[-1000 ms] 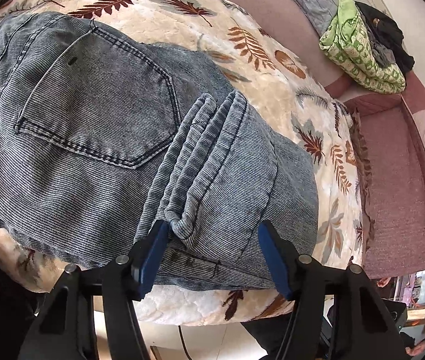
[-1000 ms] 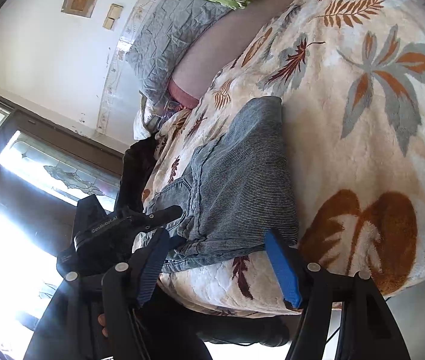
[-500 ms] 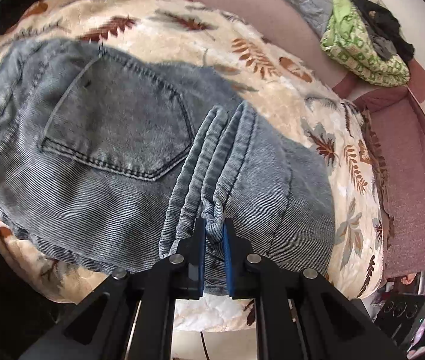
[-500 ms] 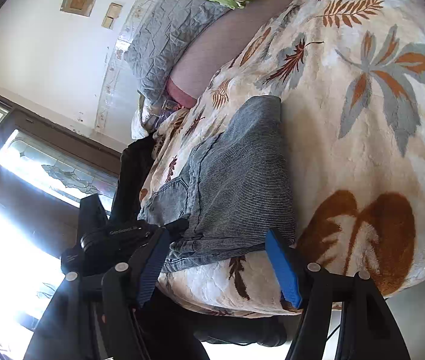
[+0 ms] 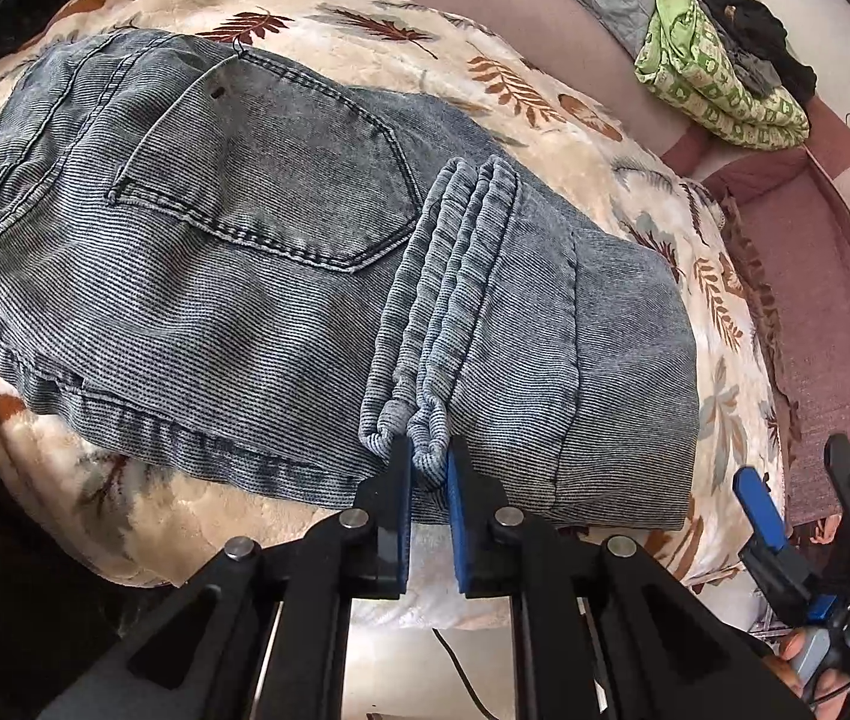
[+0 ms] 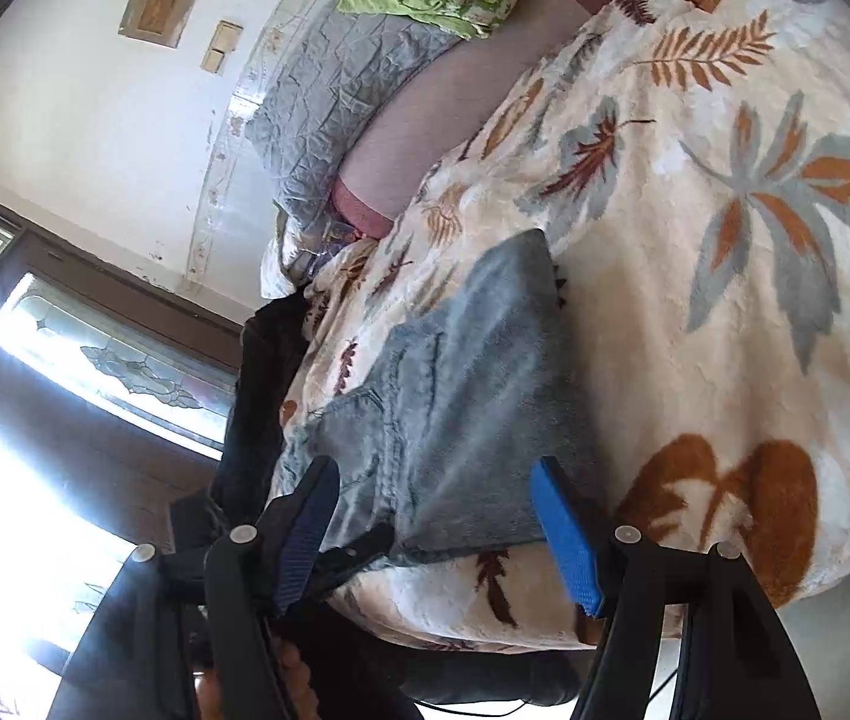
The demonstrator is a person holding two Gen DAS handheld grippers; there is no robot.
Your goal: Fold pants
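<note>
The faded blue ribbed denim pants (image 5: 281, 276) lie folded mid-frame on the cream leaf-patterned blanket (image 5: 365, 42). Thick, limp denim probably sags; the stacked hems suit gripping, where the left gripper (image 5: 428, 468) pinches them. The right gripper (image 6: 437, 516) gapes wide, lower centre.

A lived-in bedroom in a home.

A bed is spread with a cream plush blanket (image 5: 545, 138) printed with rust and grey leaves, over a mauve sheet (image 5: 833, 276). A crumpled grey quilted pillow (image 6: 335, 102) leans at the white wall, beside a heap of green patterned cloth (image 5: 719, 90) and dark garments (image 5: 743, 30). A dark wooden door with leaded patterned glass panes (image 6: 119, 360) lets daylight in, and beige wall switches (image 6: 221, 45) sit nearby.
</note>
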